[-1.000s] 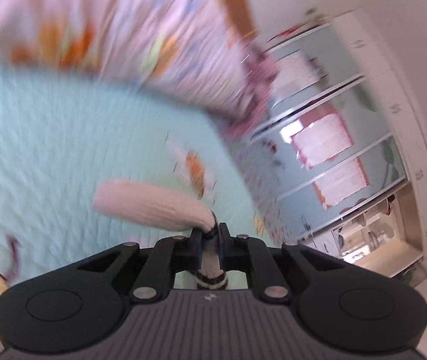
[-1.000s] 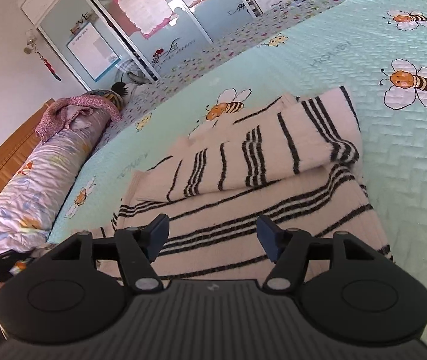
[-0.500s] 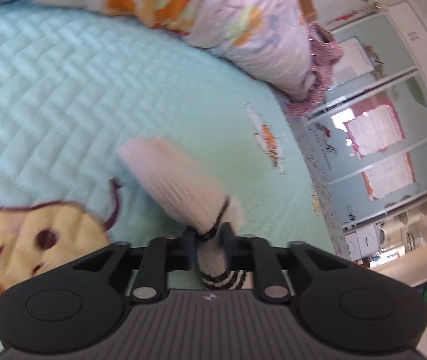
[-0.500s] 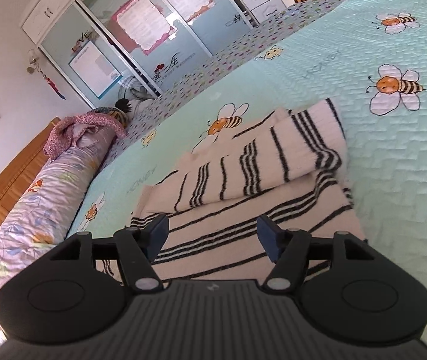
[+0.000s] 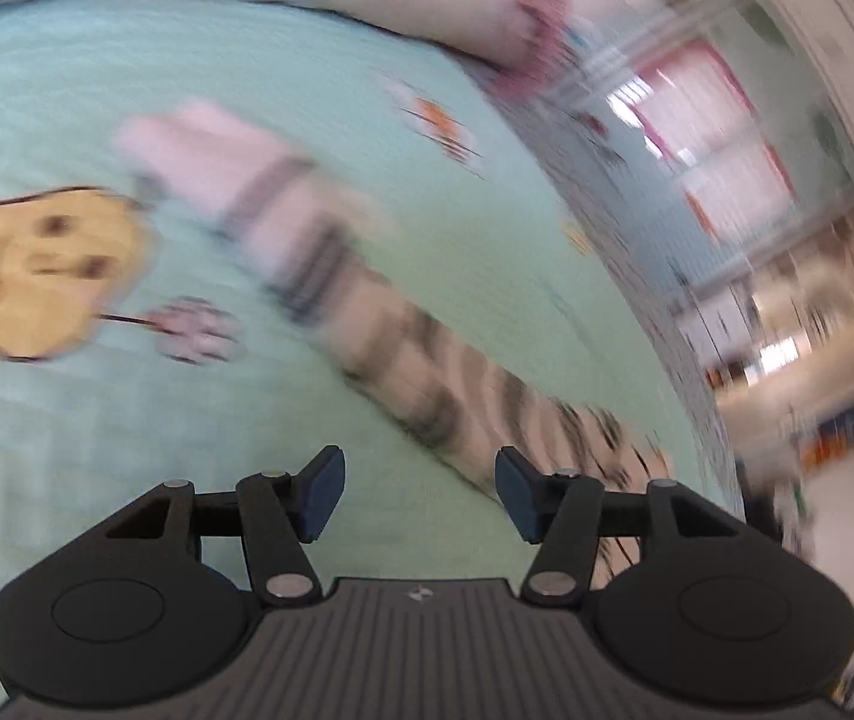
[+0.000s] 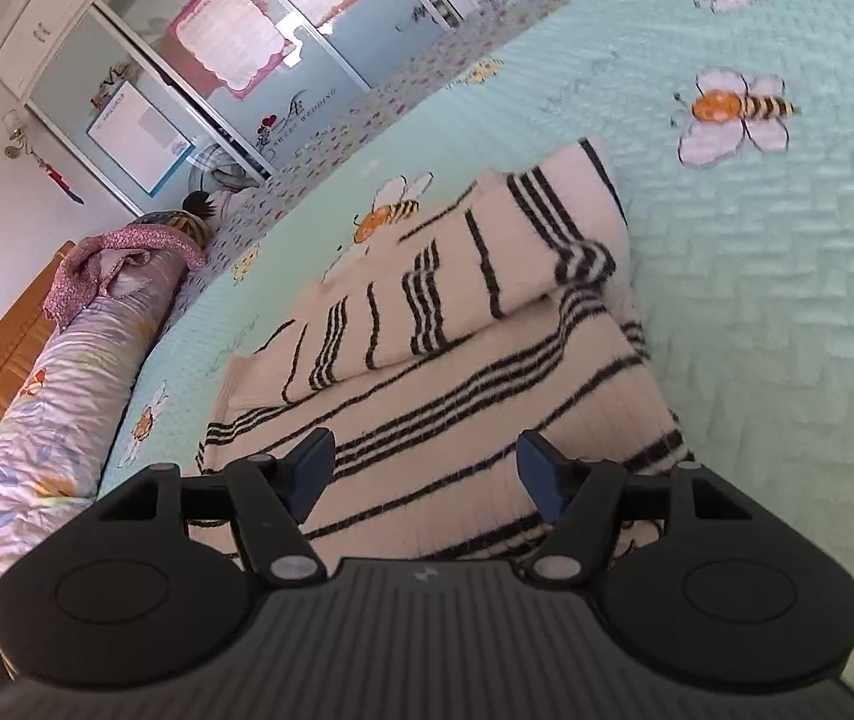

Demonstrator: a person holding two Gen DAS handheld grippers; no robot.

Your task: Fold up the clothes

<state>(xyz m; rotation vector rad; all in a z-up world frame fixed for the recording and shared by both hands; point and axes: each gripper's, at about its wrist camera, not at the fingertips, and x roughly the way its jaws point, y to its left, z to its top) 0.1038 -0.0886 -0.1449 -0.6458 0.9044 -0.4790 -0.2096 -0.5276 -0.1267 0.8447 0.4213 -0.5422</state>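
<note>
- Two grippers were in your hands, one for each camera.
- Your left gripper (image 5: 420, 495) was opening its jaws, and nothing was between them. The long sleeve (image 5: 367, 300) lay loose on the bed cover (image 5: 67, 450) just past its fingertips.
- That sleeve was cream with dark stripes, and it stretched away from the gripper across the cover. The left view was blurry, so you could not see the stripes well.
- Your right gripper (image 6: 424, 471) had its jaws apart too, and they held nothing. It hung over the near edge of the sweater (image 6: 457, 372).
- The sweater was soft and fuzzy, cream with thin black stripes in groups. It lay flat on the light green cover with bees (image 6: 733, 114) on it.
- One sleeve (image 6: 463, 276) was folded over the top of the body, so its stripes ran a different way.
- A flowery quilt roll (image 6: 49, 396) lay along the far side of the bed, well apart from the sweater.
</note>
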